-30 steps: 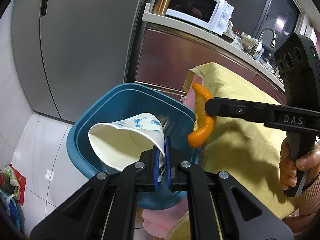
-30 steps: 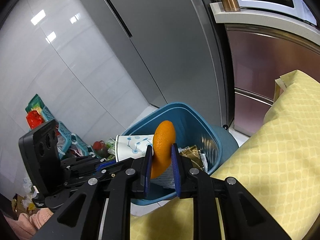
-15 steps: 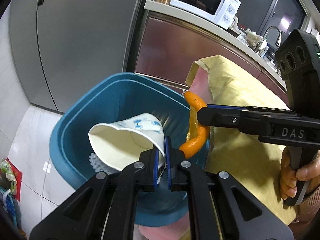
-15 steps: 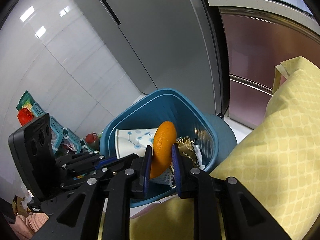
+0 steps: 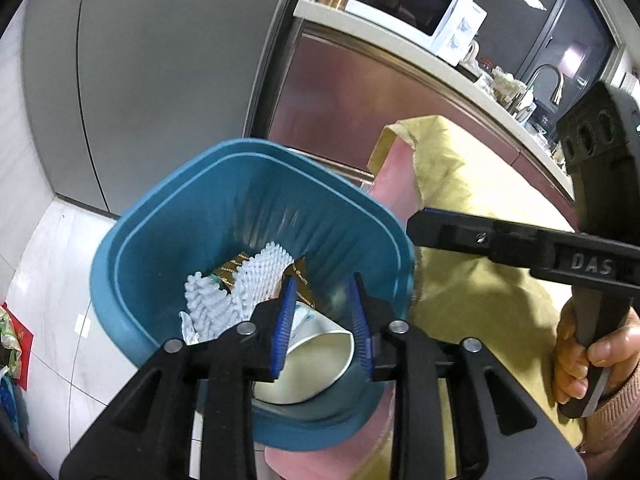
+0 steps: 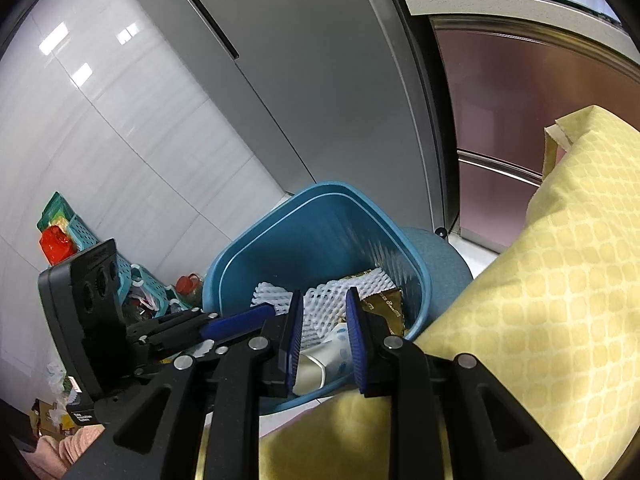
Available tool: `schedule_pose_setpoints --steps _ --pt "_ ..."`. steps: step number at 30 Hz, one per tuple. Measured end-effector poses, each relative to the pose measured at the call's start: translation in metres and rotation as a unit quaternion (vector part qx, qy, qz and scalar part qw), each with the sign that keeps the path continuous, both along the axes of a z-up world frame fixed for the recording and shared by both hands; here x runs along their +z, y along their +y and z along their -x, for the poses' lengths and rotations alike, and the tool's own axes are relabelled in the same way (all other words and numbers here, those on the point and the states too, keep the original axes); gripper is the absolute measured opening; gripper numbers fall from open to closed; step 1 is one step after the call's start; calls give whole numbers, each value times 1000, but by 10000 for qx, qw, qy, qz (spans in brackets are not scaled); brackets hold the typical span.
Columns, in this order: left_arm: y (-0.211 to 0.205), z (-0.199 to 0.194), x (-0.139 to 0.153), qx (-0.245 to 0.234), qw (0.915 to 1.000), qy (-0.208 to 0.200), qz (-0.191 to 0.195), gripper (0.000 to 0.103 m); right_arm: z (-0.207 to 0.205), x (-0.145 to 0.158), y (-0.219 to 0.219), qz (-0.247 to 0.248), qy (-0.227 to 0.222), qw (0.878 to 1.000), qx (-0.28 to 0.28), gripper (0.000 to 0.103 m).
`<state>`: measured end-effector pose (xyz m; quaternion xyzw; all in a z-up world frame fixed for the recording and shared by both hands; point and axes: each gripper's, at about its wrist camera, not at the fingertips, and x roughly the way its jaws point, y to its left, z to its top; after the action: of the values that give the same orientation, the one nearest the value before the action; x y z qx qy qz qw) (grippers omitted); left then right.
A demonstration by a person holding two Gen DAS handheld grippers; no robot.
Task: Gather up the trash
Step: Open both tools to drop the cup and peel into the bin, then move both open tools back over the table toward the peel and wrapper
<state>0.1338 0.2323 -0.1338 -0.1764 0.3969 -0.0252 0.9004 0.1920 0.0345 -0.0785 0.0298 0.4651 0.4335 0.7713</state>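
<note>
- Trash lying in the blue bin (image 5: 168, 240): white foam net (image 5: 240, 284), brown-gold wrapper (image 5: 234, 266), paper cup (image 5: 316, 364) on its side at the near wall, mouth toward the left camera.
- Far left in the right view, on the floor by the wall: green baskets (image 6: 84, 236) with red packets, partly hidden.
- Left gripper (image 5: 322, 320) poised over the bin's near rim, fingers (image 5: 282, 326) just opened and now spread, nothing pinched; cup seen below and between them, not touched by the pads.
- Same gripper seen from the right camera as a black body at the left, blue finger tips (image 6: 240, 322) reaching over the bin's rim.
- Bin standing on pale floor tiles (image 5: 44, 288), in front of a grey fridge (image 5: 160, 60).
- Right gripper (image 6: 324, 330) above the bin's right edge, fingers (image 6: 358, 344) parted with nothing between them; cup and foam net visible through the gap, down in the bin.
- Orange peel nowhere in its grasp; cannot tell where it landed.
- Yellow quilted cloth (image 6: 560, 300) just right of the bin, pink fabric (image 5: 394, 184) at its edge.
- Hand (image 5: 588, 356) gripping the right gripper's handle at far right, pink sleeve cuff (image 5: 612, 412) below.
- Microwave (image 5: 416, 12) on the worktop behind, tap (image 5: 554, 80) further right.
</note>
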Motion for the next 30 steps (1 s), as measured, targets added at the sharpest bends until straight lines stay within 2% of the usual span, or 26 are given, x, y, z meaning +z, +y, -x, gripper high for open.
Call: schedule_pose_setpoints --steps 7,15,23,30 --pt "-12 20 31 -137 9990 -418 -39 34 16 11 -27 -200 -136 9997 8 24" --pt "-71 36 68 -967 9911 -918 -13 41 39 42 -92 -497 -517 9971 -257 30" --pt "-159 32 78 -1966 9752 -1002 150 45 58 49 -188 -428 -807 9893 -1139 31" --pt "-239 28 76 -2735 9571 -919 265 47 65 38 -275 -394 -799 9727 -2142 31"
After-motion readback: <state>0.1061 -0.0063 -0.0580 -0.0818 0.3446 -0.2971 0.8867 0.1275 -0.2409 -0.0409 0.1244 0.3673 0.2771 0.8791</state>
